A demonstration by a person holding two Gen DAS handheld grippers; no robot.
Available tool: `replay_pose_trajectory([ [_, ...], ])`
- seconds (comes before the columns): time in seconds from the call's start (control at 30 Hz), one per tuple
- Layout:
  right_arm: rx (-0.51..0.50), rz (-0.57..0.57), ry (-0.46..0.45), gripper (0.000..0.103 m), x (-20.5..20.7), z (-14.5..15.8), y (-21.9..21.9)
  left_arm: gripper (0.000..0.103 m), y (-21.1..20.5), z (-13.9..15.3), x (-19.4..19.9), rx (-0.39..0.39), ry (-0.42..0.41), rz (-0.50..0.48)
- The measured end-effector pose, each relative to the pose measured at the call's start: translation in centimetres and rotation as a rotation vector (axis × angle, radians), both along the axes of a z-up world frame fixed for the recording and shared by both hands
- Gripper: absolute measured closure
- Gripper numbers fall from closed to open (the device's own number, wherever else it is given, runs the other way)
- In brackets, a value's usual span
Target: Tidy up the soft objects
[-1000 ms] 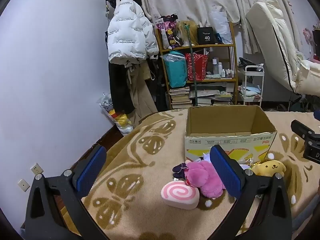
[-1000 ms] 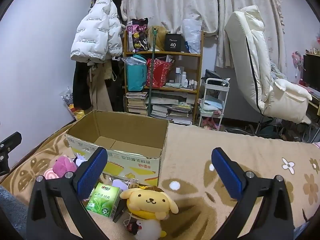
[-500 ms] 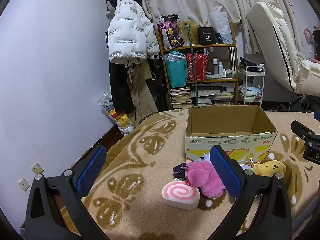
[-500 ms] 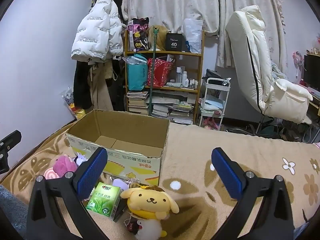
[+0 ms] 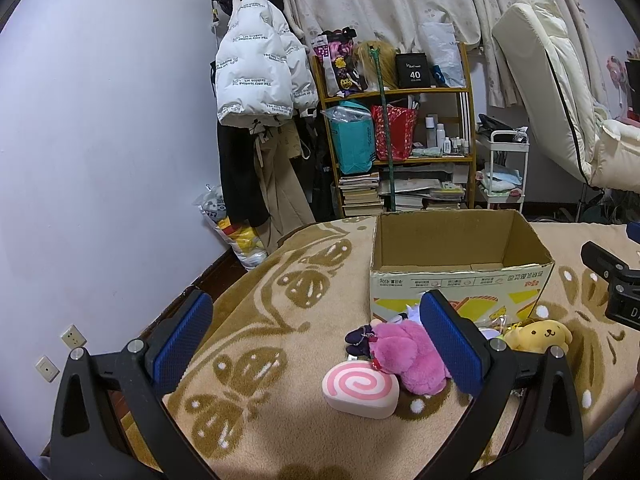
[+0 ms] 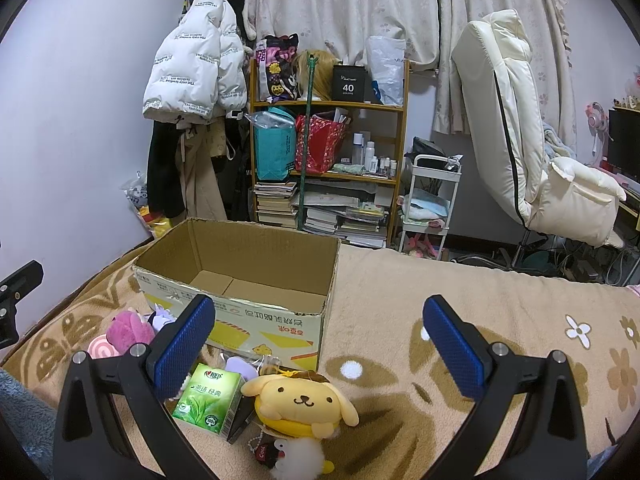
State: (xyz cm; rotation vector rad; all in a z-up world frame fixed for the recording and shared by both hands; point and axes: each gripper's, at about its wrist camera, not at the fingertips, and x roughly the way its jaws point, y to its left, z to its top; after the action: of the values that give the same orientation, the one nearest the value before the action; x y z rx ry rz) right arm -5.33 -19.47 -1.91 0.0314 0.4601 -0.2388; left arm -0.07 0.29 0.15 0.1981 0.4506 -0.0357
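— How are the two grippers held?
— Both hang level above the patterned blanket (image 6: 400, 300), pointing at the far shelf (image 6: 328, 104). The left gripper (image 5: 316, 340) and the right gripper (image 6: 318, 344) each have their blue pads spread wide, gripping nothing and touching nothing.

— What lies around the left one?
— Just inside its right finger sits a pink plush (image 5: 404, 352), with a pink swirl cushion (image 5: 360, 388) touching it on the near side. Beyond them stands the open cardboard box (image 5: 460, 284), nothing visible inside it.

— And around the right one?
— A yellow dog plush (image 6: 300, 404) lies between its fingers, close in, with a small white fluffy charm (image 6: 298, 458) right below it. Just beside the plush, toward the left finger, is a green tissue pack (image 6: 208, 400). The box is ahead and to the left, the toys crowded against its front wall.

— Anything in the way?
— The left finger partly covers the tissue pack and the pink plush farther left.
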Motion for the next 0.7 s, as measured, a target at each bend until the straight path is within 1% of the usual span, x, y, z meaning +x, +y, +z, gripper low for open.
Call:
replay_pose_trajectory([
  [0.7,0.002,0.001,0.005,0.000,0.07,-0.27,0.02,0.001,0.03,-0.16,0.06,0.001,0.001,0.000],
])
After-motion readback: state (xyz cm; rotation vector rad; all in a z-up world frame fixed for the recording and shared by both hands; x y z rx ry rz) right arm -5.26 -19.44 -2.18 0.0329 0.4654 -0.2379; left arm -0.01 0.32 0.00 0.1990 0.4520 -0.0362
